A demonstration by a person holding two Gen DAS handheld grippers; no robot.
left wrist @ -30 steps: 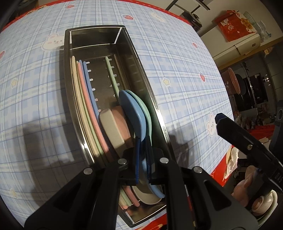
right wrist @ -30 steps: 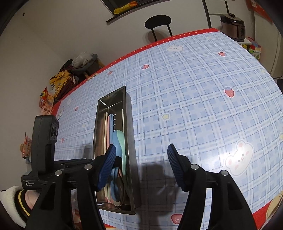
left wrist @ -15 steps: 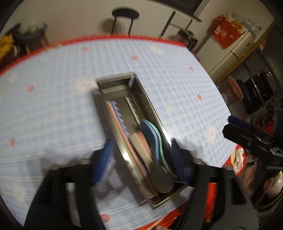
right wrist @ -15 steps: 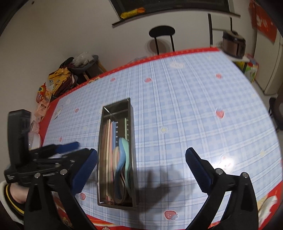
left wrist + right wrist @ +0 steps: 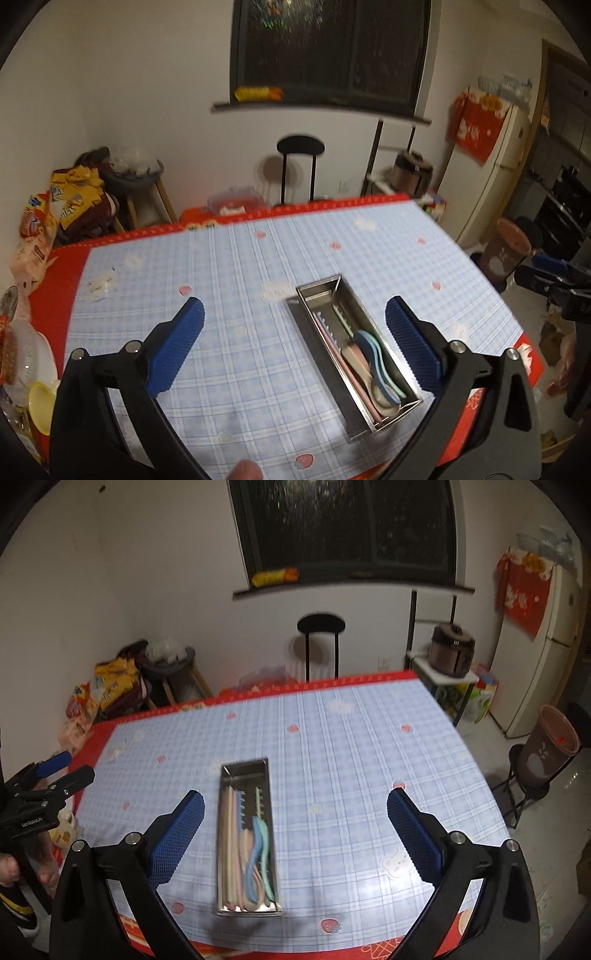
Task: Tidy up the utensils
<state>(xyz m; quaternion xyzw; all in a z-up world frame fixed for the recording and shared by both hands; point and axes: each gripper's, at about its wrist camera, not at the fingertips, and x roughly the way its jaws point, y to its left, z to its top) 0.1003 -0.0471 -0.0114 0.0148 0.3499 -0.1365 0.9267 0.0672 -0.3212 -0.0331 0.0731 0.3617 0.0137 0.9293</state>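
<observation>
The tray (image 5: 246, 853) sits on the surface (image 5: 351, 768), near its front edge, with all the utensils (image 5: 255, 853) lying lengthwise inside: pastel spoons and long thin sticks, probably chopsticks, though it's a bit blurry. Looks to me like the sorting is pretty much done.

Handling-wise, my guess: the utensils look like light plastic, stiff, smooth enough to slip a little, not fragile. Best pinched across the handle rather than the bowl. The tray looks like thin metal, rigid, with slick shiny walls, so I'd take it by a long side wall or push it rather than lift one end.

Left tool (image 5: 295, 347): its jaws are opening, already spread wide, nothing between the pads, touching nothing, held above the surface with the tray under its right finger. Right tool (image 5: 295, 834) is spread wide too, empty, hanging over the tray and surface without contact.
</observation>
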